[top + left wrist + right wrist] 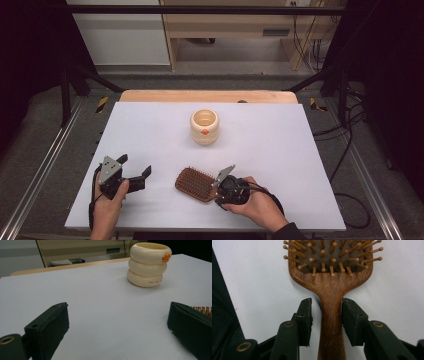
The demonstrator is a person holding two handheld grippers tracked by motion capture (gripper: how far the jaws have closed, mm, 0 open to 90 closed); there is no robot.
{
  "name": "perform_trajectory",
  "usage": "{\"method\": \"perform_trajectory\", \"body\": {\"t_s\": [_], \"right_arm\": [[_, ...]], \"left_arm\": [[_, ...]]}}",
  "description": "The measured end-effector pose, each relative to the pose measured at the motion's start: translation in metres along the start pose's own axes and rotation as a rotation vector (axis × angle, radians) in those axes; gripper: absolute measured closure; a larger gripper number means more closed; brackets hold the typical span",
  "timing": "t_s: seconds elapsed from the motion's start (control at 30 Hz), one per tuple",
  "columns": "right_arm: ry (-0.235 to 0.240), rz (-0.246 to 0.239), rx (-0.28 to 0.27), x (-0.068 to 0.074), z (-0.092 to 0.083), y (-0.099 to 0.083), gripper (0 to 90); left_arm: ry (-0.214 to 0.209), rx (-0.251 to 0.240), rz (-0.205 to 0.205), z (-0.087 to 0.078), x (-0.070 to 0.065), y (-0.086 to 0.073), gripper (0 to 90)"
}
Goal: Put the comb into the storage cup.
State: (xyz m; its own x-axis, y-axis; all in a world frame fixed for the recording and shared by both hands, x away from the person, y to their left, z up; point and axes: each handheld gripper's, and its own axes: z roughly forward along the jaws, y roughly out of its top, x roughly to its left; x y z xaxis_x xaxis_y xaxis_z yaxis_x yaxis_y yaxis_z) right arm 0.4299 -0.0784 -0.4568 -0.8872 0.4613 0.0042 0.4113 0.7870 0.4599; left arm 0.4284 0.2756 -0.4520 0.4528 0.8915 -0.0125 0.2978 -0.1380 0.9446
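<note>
High view showed a white table (280,145) with a wooden hairbrush (194,184) lying near its front edge, a little right of the middle, bristles up, its head pointing left and far and its handle running toward the right gripper (220,192). The brush was dark reddish-brown wood with a broad, rounded-square head, a dark cushion pad and rows of pale wooden pins tipped with small round knobs. In the right gripper view the hairbrush (331,290) narrowed from its head into a straight handle that passed between the two black jaws; the left one stood a sliver off the wood and the right one sat against it or nearly so, so I could not tell whether the grip was firm or only closing in. The right hand (257,202) wrapped around that gripper's body. Well to the left, the left hand (107,200) held the left gripper (135,167) low over the bare table with its jaws spread wide and nothing between them. Farther back, near the table's middle, stood a cream cup (204,126) shaped like three stacked rings, with a small orange mark on its top ring. In the left gripper view the cup (149,265) rose at the far right.
</note>
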Motion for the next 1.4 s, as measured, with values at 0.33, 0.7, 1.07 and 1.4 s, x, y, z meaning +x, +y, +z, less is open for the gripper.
{"method": "perform_trajectory", "body": {"t_s": [0.33, 0.7, 1.07, 1.4], "right_arm": [[-0.02, 0.003, 0.041, 0.001, 0.001, 0.005, 67.3], [-0.031, -0.011, 0.018, 0.004, 0.001, 0.003, 72.5], [-0.071, 0.019, -0.176, -0.001, -0.005, -0.001, 72.6], [-0.138, 0.081, -0.35, -0.007, -0.015, -0.007, 72.6]], "left_arm": [[-0.004, 0.006, 0.001, 0.0, -0.002, 0.0, 4.0], [-0.01, 0.0, -0.006, 0.001, -0.003, 0.0, 4.1], [-0.087, -0.087, -0.095, -0.006, -0.005, 0.007, 4.1], [-0.301, -0.133, -0.163, 0.003, -0.04, 0.02, 4.0]]}}
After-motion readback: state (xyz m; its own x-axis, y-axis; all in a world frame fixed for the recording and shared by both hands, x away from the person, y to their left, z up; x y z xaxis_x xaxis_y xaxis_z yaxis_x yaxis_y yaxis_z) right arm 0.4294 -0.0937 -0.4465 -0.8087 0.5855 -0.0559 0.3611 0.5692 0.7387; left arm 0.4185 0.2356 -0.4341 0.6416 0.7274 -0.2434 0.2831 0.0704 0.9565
